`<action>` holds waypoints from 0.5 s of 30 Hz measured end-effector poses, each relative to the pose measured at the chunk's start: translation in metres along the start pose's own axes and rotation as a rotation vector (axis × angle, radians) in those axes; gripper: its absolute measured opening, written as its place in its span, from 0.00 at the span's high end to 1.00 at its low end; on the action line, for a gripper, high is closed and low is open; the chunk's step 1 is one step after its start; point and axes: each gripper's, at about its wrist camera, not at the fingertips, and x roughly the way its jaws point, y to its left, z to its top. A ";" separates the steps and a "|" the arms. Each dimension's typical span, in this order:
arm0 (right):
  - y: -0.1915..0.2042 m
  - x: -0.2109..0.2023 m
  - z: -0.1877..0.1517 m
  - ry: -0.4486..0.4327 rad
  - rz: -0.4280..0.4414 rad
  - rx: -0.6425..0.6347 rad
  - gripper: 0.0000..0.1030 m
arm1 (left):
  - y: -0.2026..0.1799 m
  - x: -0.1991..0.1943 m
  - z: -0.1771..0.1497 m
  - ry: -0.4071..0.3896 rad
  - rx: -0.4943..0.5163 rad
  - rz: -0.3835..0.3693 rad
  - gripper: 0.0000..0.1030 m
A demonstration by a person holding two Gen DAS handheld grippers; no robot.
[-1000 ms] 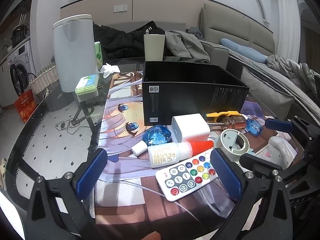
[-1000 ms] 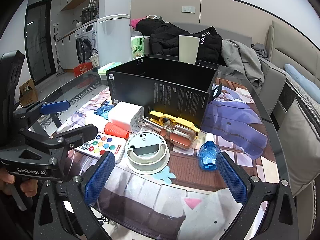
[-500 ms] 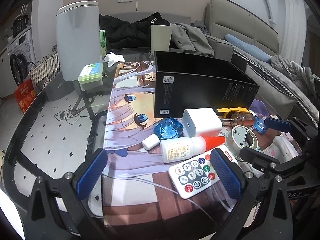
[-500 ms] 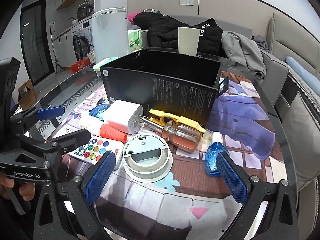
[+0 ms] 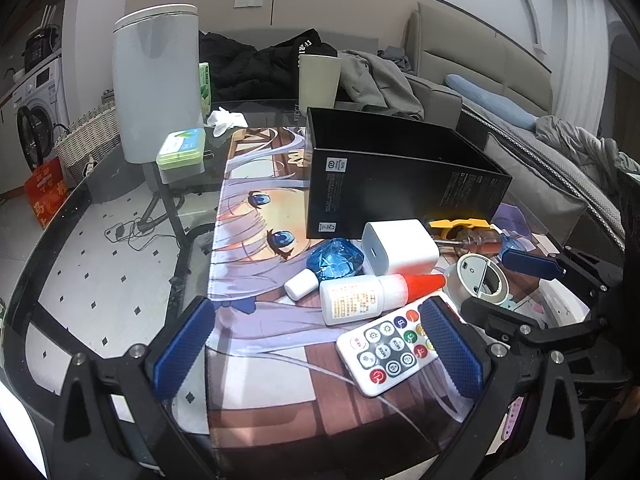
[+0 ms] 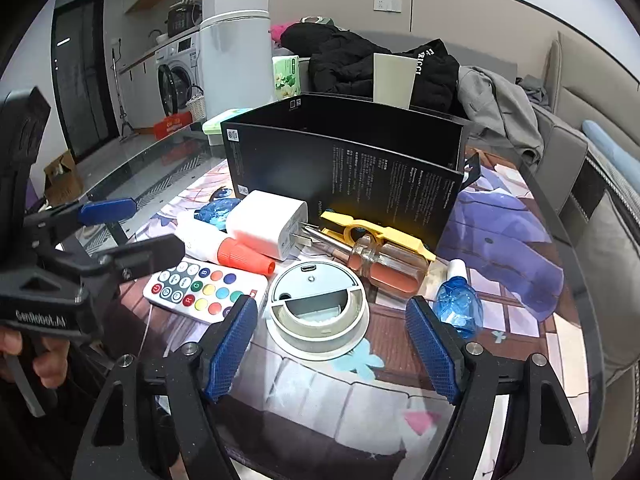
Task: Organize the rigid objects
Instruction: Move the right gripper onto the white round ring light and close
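Hovering low, both tools gape: left tool (image 5: 316,344) over remote (image 5: 390,350), right tool (image 6: 332,346) flanking round case (image 6: 318,306)

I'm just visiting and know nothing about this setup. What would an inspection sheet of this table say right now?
Surface: glass table with a printed anime mat.
Job's things: open black box; in front of it a white charger, glue bottle, remote, round ring, screwdriver, yellow tool, two blue bottles.
Clutter: green case, crumpled tissue.
Grippers: left gripper open, empty; right gripper open, empty, near the ring.
Cables: a cable on the floor under the glass.
Surroundings: tall white bin, sofa with clothes, washing machine.
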 end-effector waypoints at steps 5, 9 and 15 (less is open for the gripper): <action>-0.002 0.002 0.002 0.005 0.016 0.017 0.29 | 0.001 0.000 0.000 0.005 -0.007 -0.003 0.00; -0.006 0.005 0.002 0.027 0.019 0.028 0.41 | 0.001 0.000 -0.002 0.011 -0.008 -0.002 0.00; 0.000 0.002 0.000 0.011 0.007 -0.009 0.51 | -0.002 0.001 -0.003 0.024 -0.001 -0.007 0.00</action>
